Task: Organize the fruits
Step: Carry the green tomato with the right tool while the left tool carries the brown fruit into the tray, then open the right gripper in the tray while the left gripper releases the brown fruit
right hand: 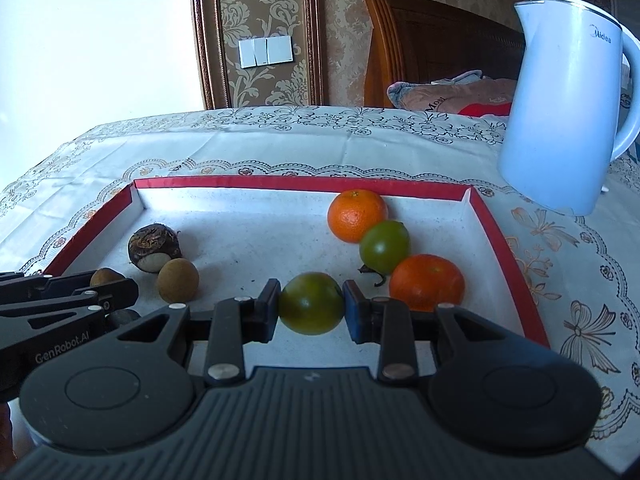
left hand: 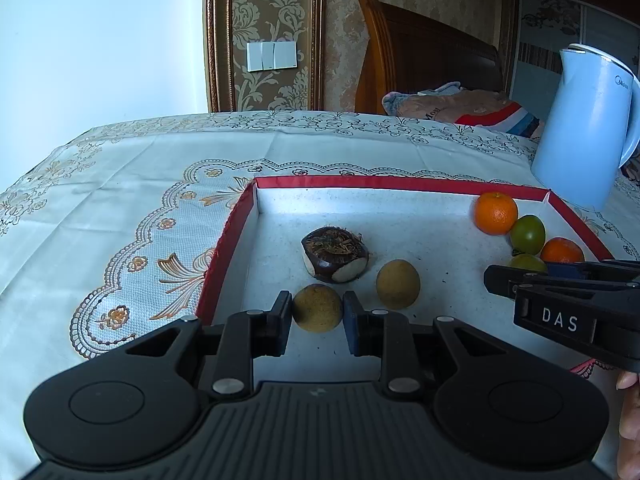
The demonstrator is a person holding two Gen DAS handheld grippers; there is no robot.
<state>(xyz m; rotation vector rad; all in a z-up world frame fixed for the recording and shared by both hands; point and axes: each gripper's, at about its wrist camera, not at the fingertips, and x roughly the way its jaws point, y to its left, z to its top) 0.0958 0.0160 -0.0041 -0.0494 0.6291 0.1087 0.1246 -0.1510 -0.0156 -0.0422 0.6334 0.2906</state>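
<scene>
left gripper (left hand: 317,315) jaws pinch longan (left hand: 318,308) | right gripper (right hand: 310,307) jaws pinch green fruit (right hand: 311,303)

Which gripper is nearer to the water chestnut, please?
Left. The left gripper brackets a longan just in front of the water chestnut. The right gripper, around a green tomato, sits farther right in the tray.
</scene>
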